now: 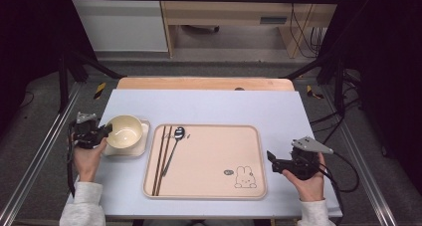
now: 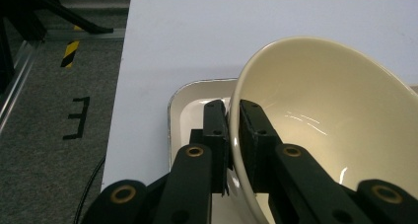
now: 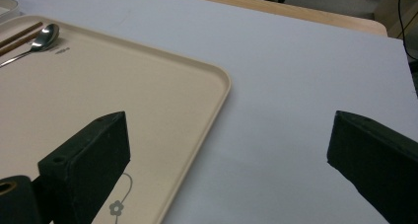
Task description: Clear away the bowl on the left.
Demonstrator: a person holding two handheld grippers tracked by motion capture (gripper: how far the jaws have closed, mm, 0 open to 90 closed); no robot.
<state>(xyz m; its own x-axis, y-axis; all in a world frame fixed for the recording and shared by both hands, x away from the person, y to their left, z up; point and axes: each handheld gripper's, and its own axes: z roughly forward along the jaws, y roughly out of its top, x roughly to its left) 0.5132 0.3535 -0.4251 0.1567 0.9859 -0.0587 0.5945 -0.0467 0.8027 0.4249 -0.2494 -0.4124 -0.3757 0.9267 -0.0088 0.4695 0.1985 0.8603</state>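
A cream bowl (image 1: 124,131) is over a small white square plate (image 1: 143,145) at the left of the table. My left gripper (image 1: 103,132) is shut on the bowl's near rim. In the left gripper view the rim (image 2: 234,135) runs between the two black jaws of my left gripper (image 2: 235,128), and the bowl (image 2: 325,110) looks tilted. I cannot tell whether it still touches the plate (image 2: 190,105). My right gripper (image 1: 271,162) is held open beside the right edge of the beige tray (image 1: 209,176). Nothing is between the jaws of my right gripper (image 3: 231,160).
The tray (image 3: 148,100) carries a metal spoon (image 1: 175,144) and brown chopsticks (image 1: 161,159) along its left side, and a rabbit drawing at its lower right. A pale blue mat (image 1: 209,106) covers the table. Black frame rails run along both sides.
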